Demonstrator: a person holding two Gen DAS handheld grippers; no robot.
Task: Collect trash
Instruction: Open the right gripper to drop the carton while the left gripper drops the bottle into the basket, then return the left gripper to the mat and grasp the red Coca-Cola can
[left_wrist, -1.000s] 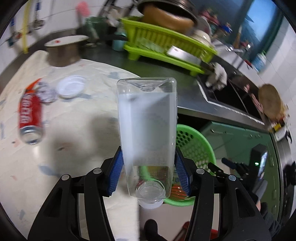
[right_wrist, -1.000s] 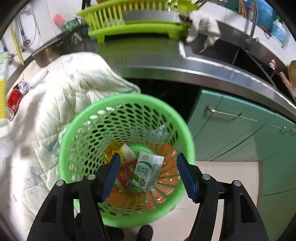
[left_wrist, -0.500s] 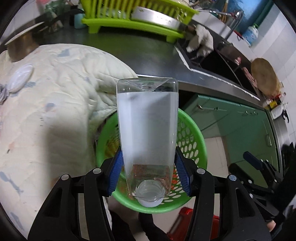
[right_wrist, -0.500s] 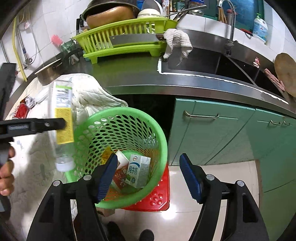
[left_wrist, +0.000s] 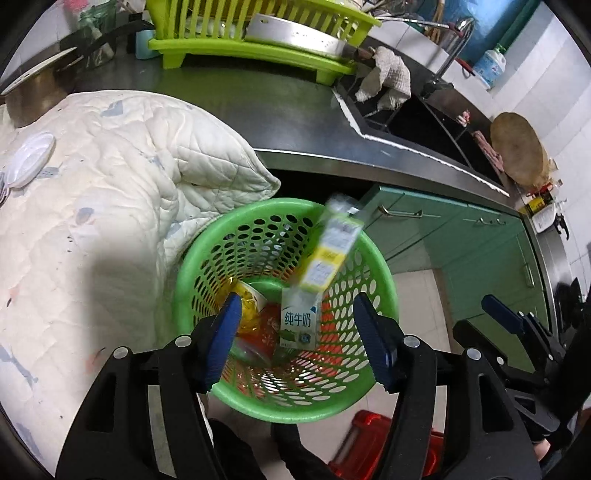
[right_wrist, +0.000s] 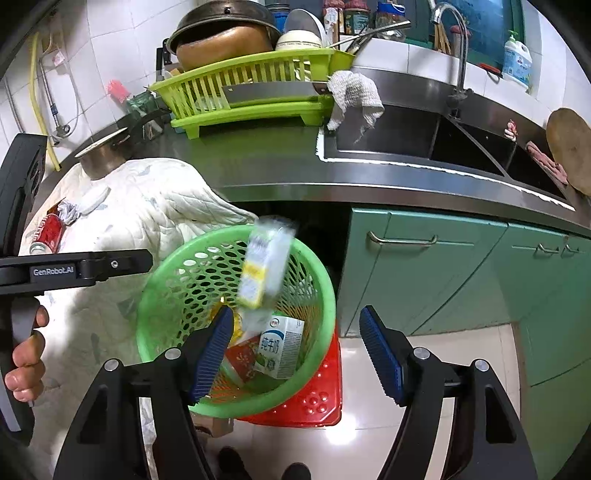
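step in hand: drop-off of one trash item. left gripper jaws wide apart, nothing between the blue pads; it hovers over the green basket, which fills the centre and lower centre of the left wrist view. the plastic bottle with a yellow label is motion-blurred, tilted, free of both grippers, over the basket mouth just right of centre; by the blur, judged to be falling in.

right gripper also wide, empty, looking down on the same basket from the lower centre of its frame. inside the basket: a milk carton and a red and yellow wrapper, details unclear.

remaining trash, judged from the right wrist view: red can lying on its side at the left edge on the quilted cloth, crumpled scrap touching its top, white lid near it.

next move, as a judgement: swing a gripper to the left side of the cloth, line jaws across the can body, close gently; the can may roll.
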